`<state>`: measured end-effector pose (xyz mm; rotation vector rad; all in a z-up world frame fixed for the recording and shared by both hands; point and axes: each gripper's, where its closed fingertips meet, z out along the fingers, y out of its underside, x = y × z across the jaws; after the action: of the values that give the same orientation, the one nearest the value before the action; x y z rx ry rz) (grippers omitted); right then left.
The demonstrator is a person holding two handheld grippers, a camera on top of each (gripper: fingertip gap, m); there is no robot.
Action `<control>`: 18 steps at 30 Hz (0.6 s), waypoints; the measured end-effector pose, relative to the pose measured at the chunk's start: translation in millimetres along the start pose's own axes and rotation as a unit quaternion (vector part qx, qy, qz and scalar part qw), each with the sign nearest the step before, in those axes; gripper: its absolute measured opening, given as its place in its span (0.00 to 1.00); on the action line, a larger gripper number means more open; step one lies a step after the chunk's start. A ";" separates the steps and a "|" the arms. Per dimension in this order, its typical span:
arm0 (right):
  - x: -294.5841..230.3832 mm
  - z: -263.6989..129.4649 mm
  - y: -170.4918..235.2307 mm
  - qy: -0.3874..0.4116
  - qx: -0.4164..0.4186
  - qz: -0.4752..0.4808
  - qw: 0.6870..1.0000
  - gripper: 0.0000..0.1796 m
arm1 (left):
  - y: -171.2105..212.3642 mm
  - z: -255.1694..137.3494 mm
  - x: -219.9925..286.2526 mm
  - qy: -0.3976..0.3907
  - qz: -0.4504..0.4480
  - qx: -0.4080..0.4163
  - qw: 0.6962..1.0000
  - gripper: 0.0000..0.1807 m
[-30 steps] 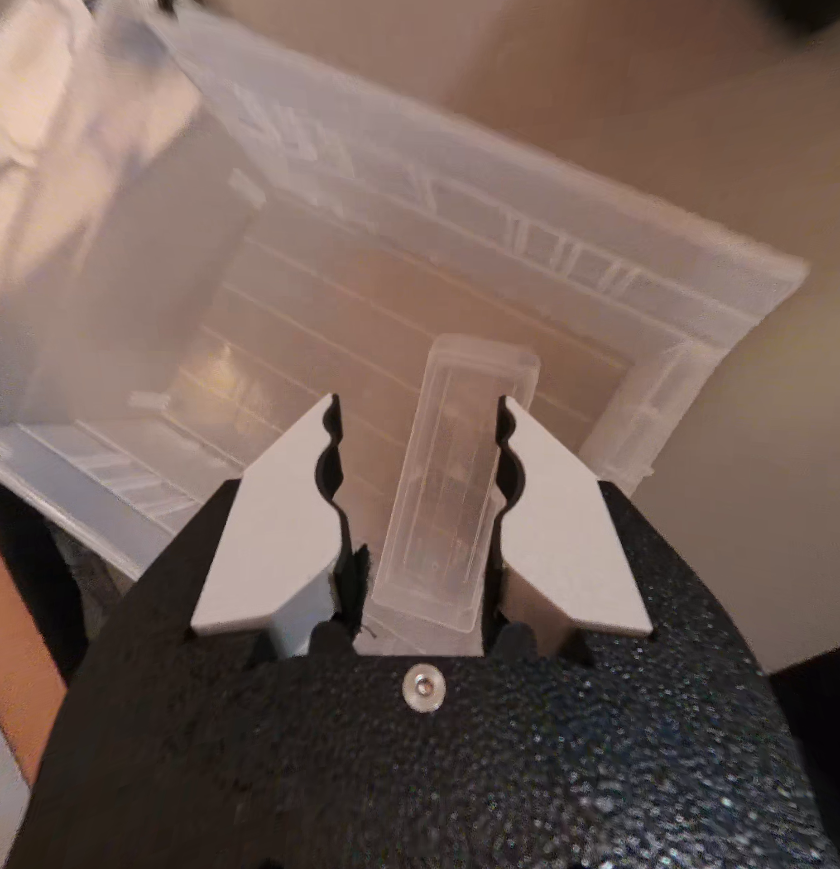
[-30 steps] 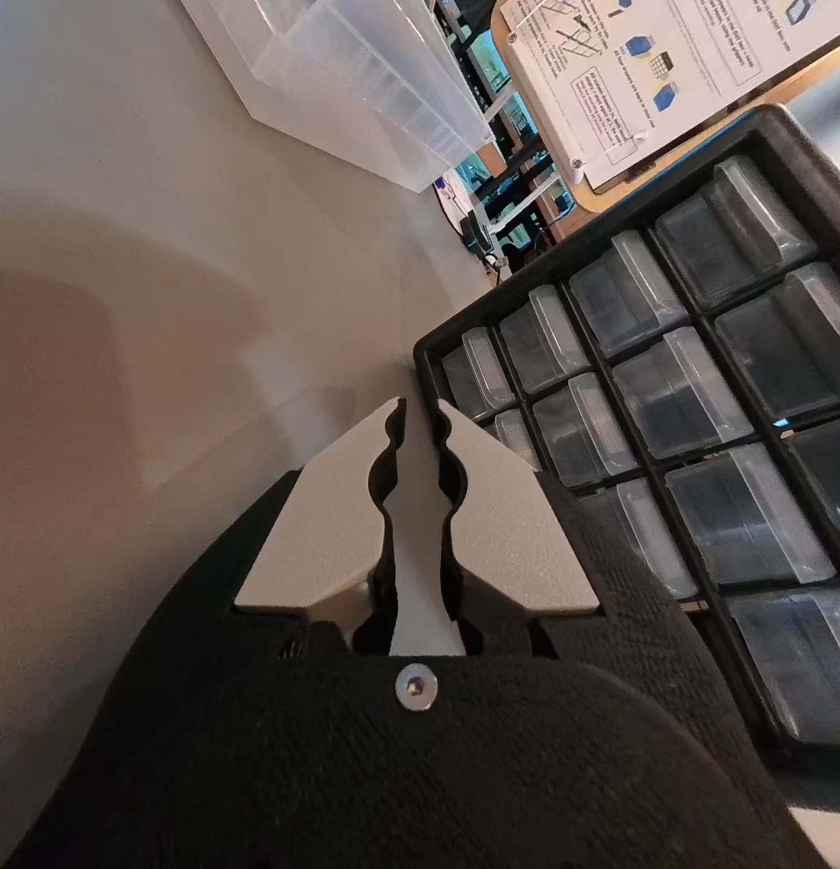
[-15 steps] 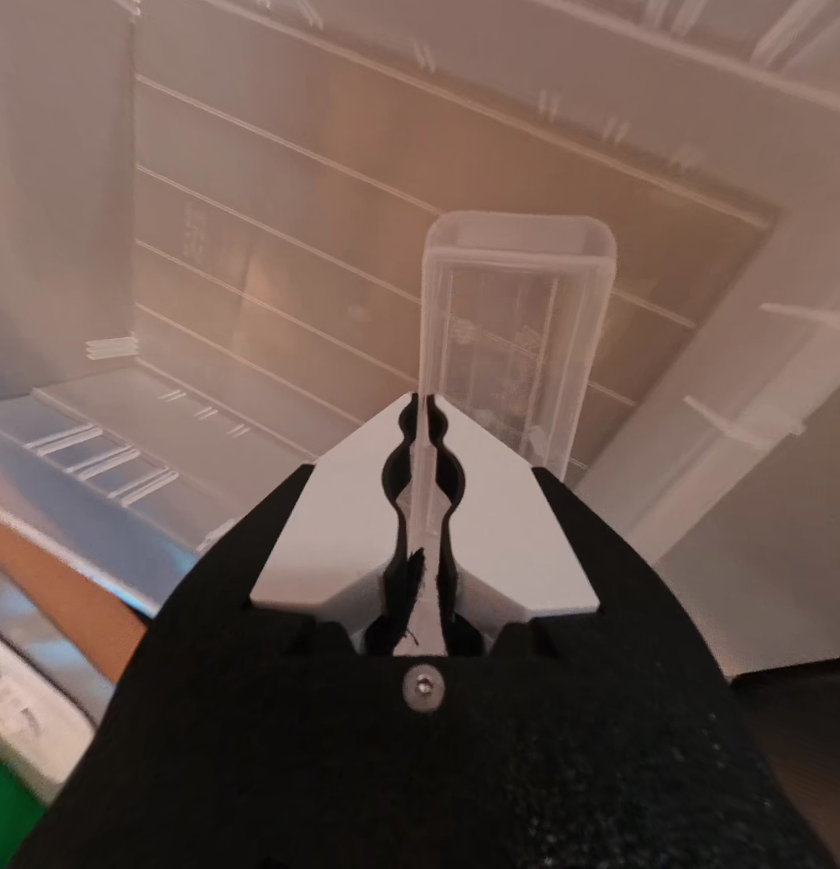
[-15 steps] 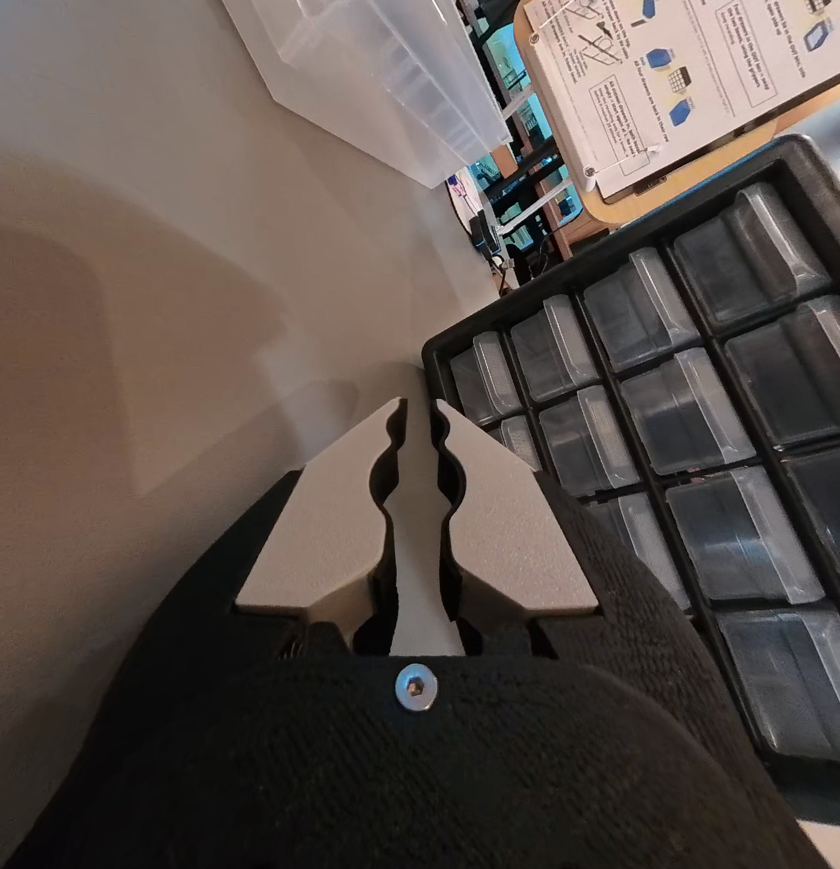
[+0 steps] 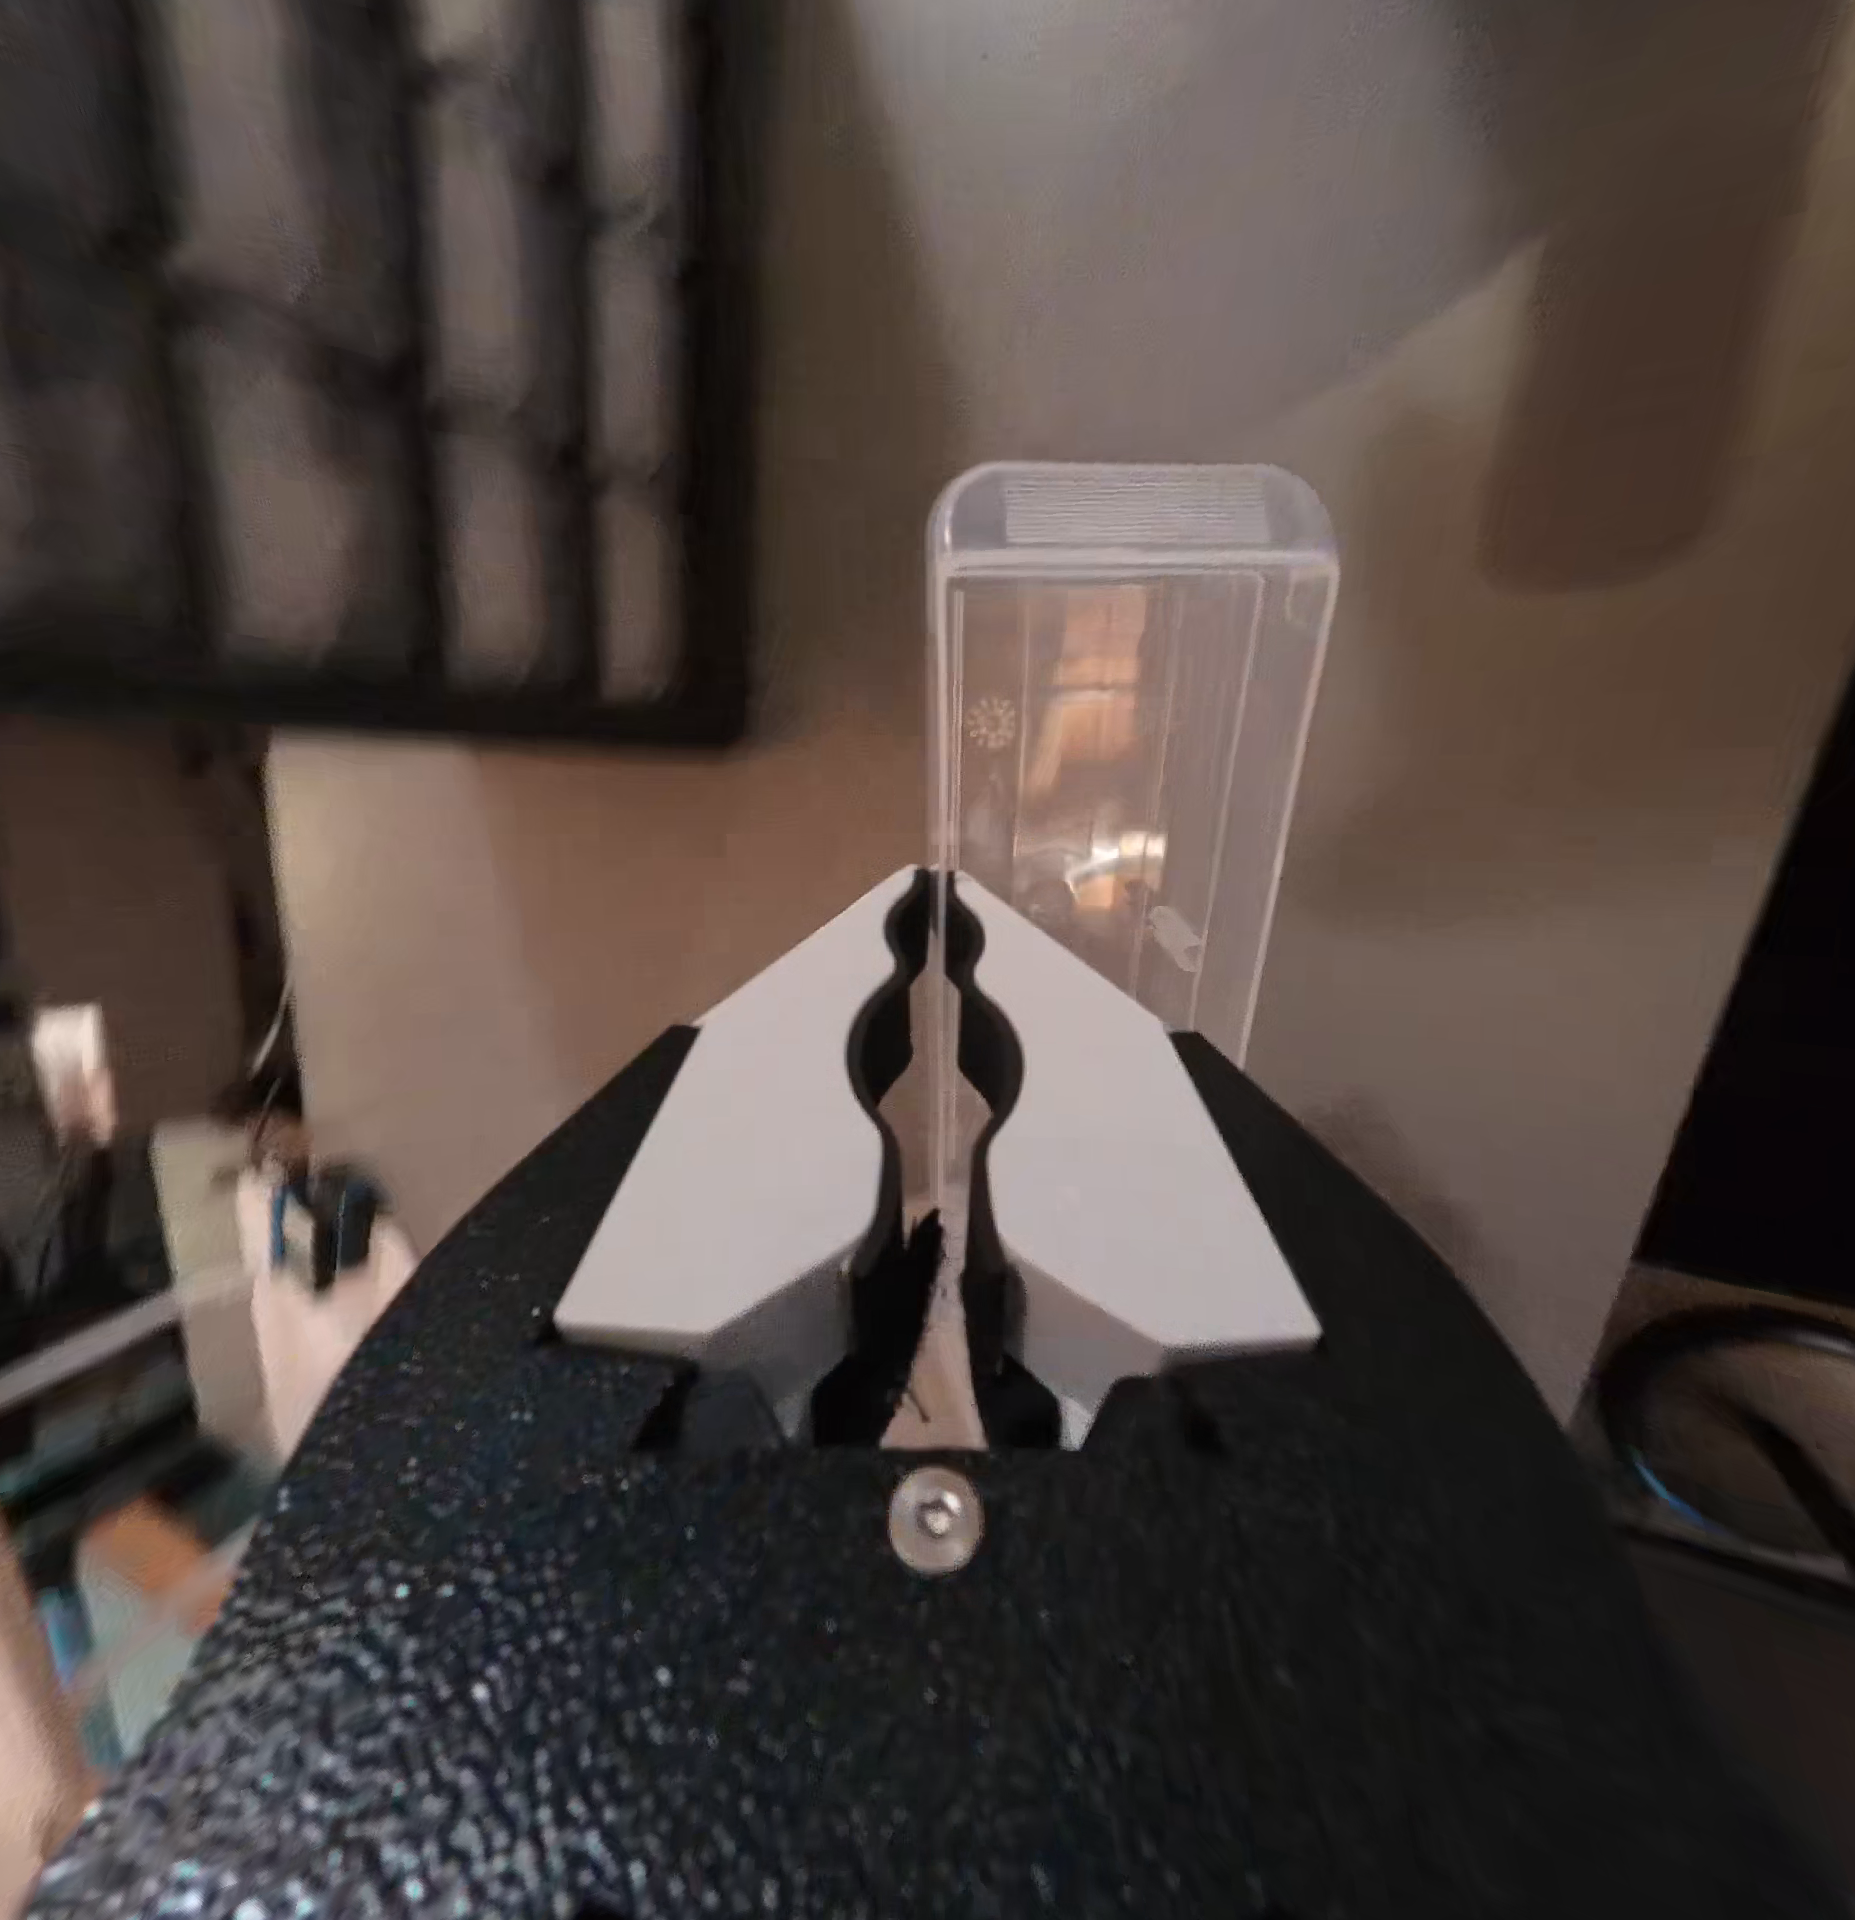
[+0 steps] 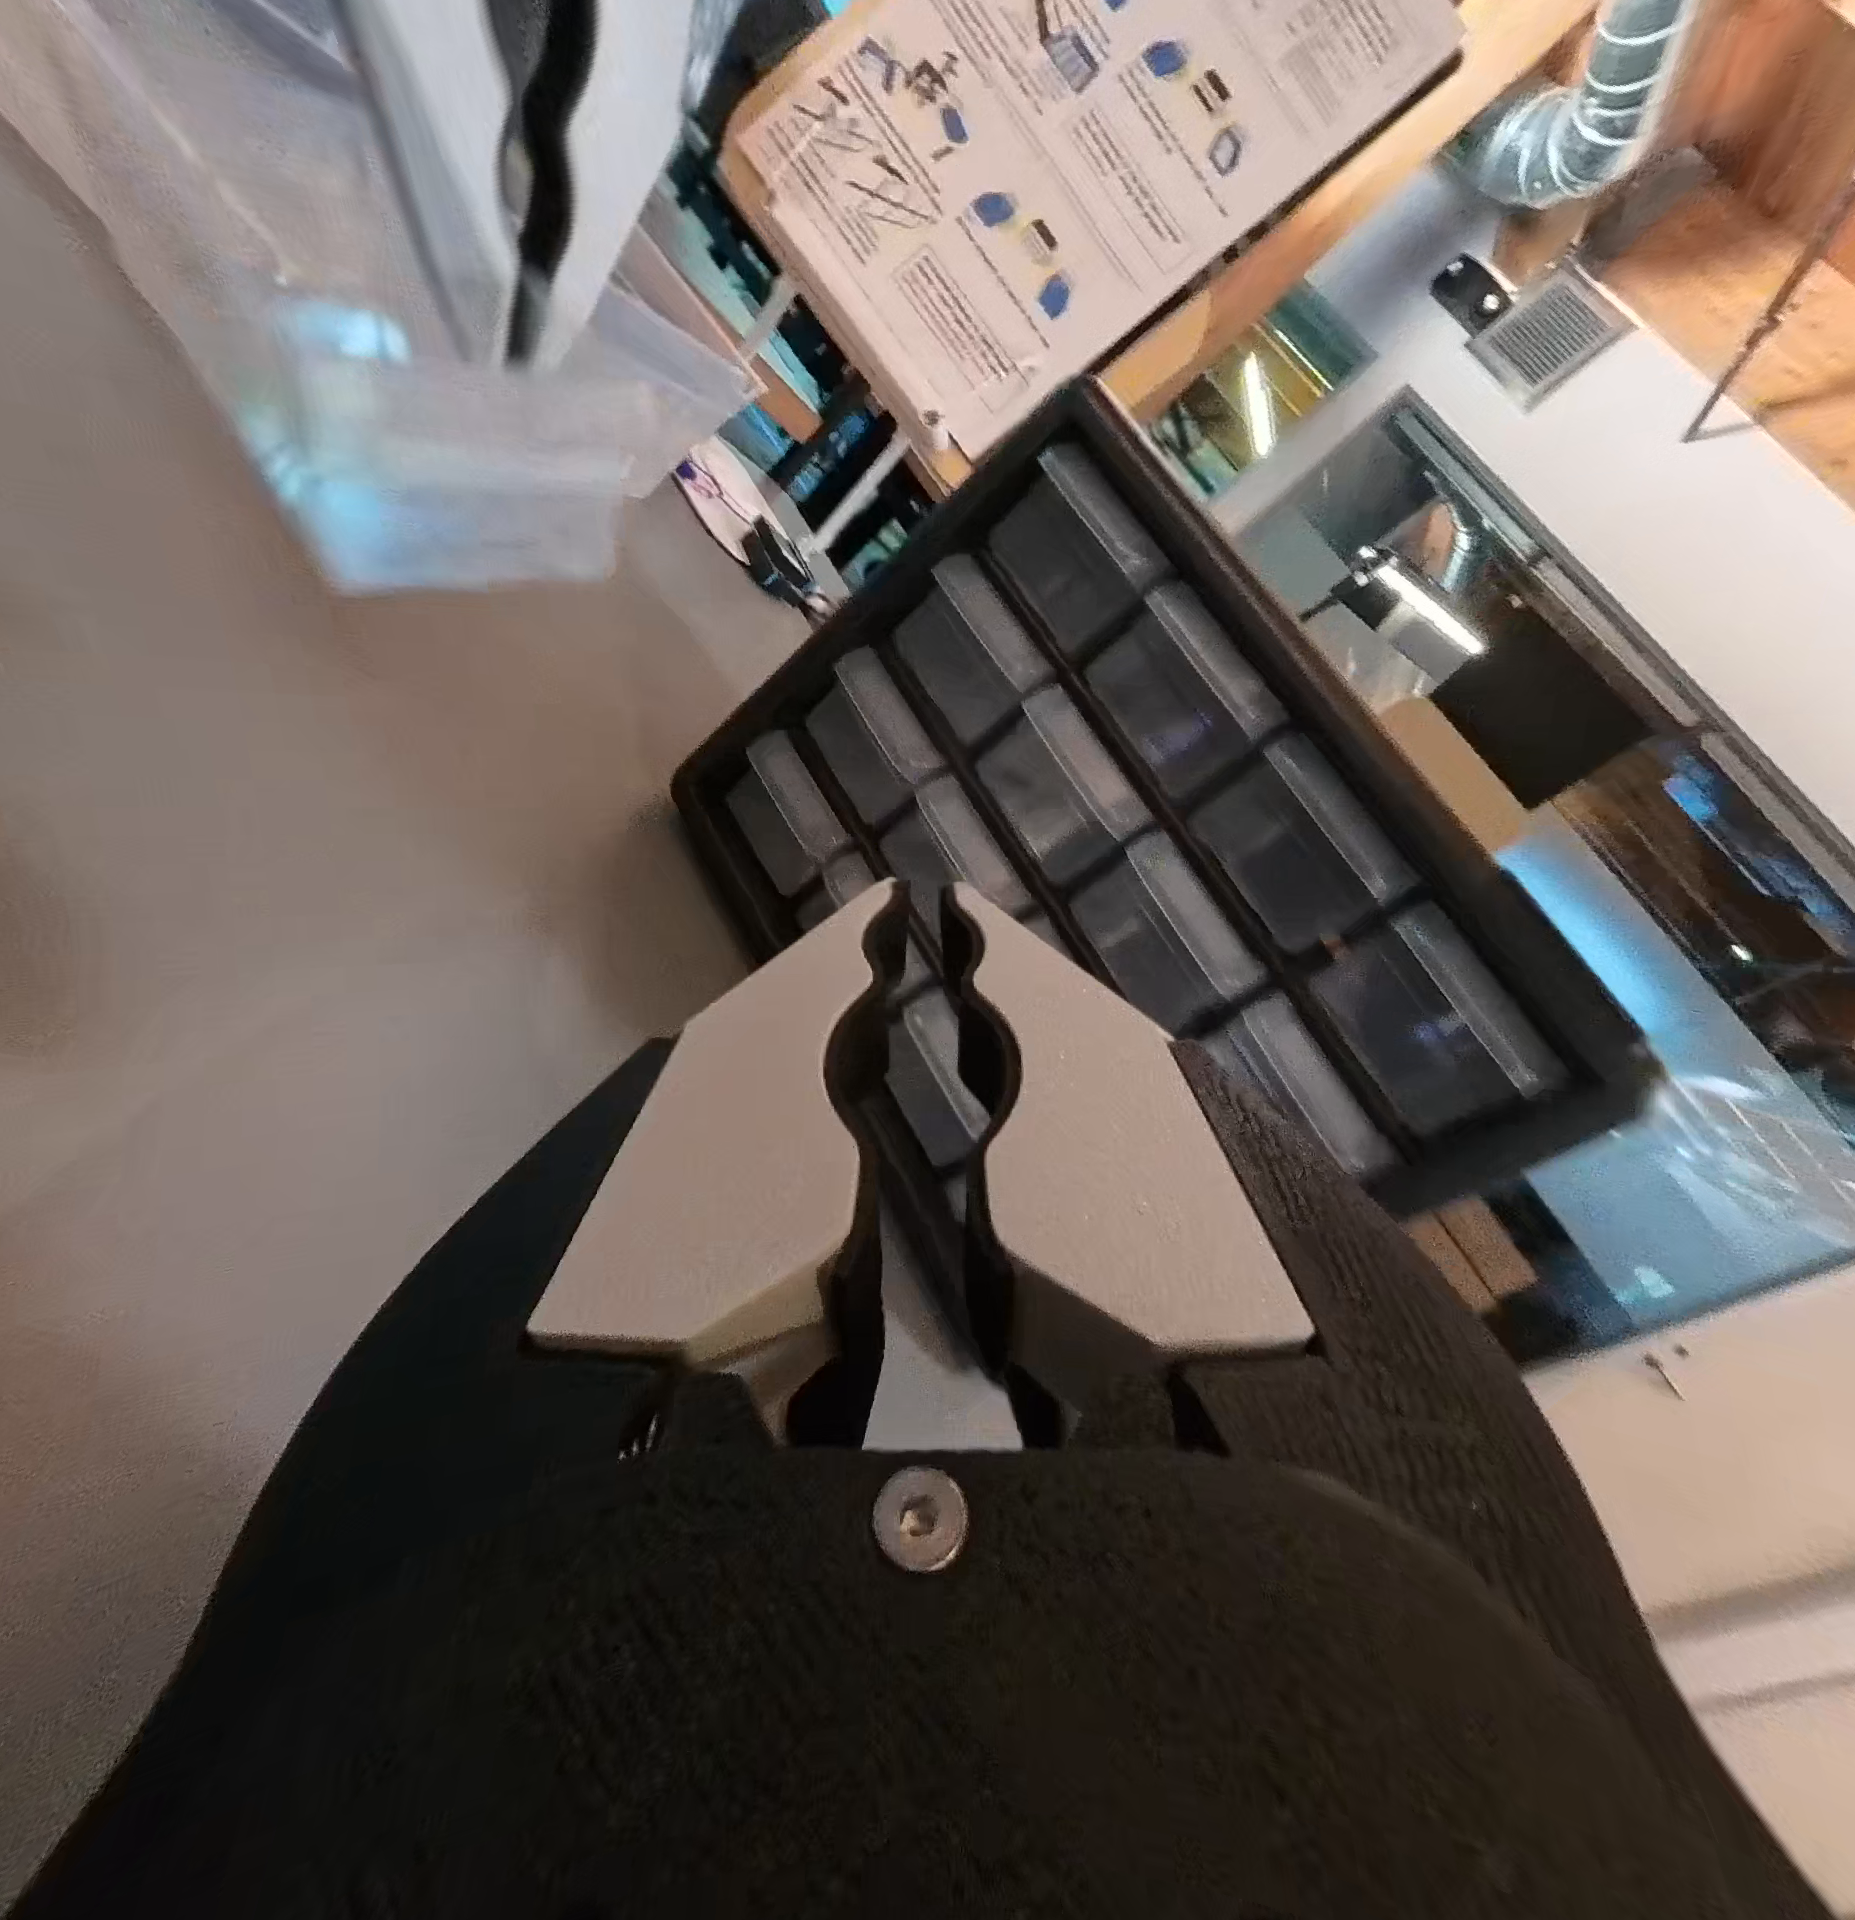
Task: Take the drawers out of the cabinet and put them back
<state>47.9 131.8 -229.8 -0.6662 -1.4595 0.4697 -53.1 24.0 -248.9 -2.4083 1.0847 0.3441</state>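
Observation:
My left gripper (image 5: 938, 878) is shut on one side wall of a small clear plastic drawer (image 5: 1131, 707). It holds the drawer in the air, pointing forward over the beige table (image 5: 590, 883). The black cabinet (image 5: 383, 364) is blurred at the upper left of that view. In the right wrist view the cabinet (image 6: 1338, 696) stands with several clear drawers in its slots. My right gripper (image 6: 923, 888) is shut and empty, a short way in front of the cabinet's lower left corner. The left gripper's white fingers (image 6: 601, 156) show at the top left of that view.
A large clear plastic bin (image 6: 435, 488) sits on the table to the left of the cabinet. A printed sheet on a board (image 6: 1058, 156) stands behind the cabinet. A dark object (image 5: 1785, 935) and a coiled cable (image 5: 1733, 1455) are at the right of the left wrist view.
My left gripper shut on the drawer's wall inside the bin, lifted it out and swung toward the cabinet. My right gripper stayed shut and drew back from the cabinet.

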 end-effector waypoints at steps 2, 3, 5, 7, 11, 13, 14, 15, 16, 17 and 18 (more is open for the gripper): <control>6.4 -15.2 12.0 0.015 -0.026 -0.007 1.000 0.02 | -29.1 28.5 19.7 0.034 0.049 0.013 0.998 0.00; 12.3 -23.3 18.9 0.027 -0.046 -0.017 0.998 0.03 | -42.6 42.0 24.2 0.043 0.067 0.017 0.997 0.00; 28.5 -42.8 26.9 0.065 -0.072 -0.040 0.995 0.02 | -70.3 66.8 29.1 0.054 0.096 0.022 0.994 0.00; 41.5 -61.4 32.7 0.095 -0.082 -0.043 0.991 0.02 | -99.1 85.8 36.2 0.077 0.122 0.034 0.989 0.00; 63.2 -79.4 53.8 0.126 -0.110 -0.048 0.985 0.03 | -147.0 112.5 37.8 0.097 0.152 0.052 0.982 0.00; 69.0 -83.5 67.6 0.132 -0.129 -0.042 0.982 0.03 | -160.9 123.9 34.8 0.099 0.155 0.053 0.982 0.00; 70.6 -84.7 70.8 0.133 -0.129 -0.033 0.982 0.03 | -164.5 129.8 36.6 0.112 0.152 0.052 0.981 0.00; 71.7 -85.1 71.5 0.134 -0.125 -0.021 0.983 0.03 | -167.5 136.0 38.7 0.126 0.144 0.054 0.980 0.00; 72.2 -84.7 70.8 0.134 -0.120 -0.012 0.984 0.03 | -170.7 142.0 38.0 0.130 0.130 0.059 0.981 0.04; 71.5 -83.7 70.0 0.131 -0.116 -0.007 0.984 0.03 | -173.0 146.3 35.1 0.127 0.114 0.062 0.983 0.09; 69.8 -82.5 69.8 0.128 -0.115 -0.007 0.985 0.03 | -173.4 146.9 33.4 0.127 0.108 0.064 0.984 0.14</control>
<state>142.1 219.1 -223.2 -0.8659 -1.2832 0.1955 94.7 178.1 -333.4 -2.2693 1.4402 0.0339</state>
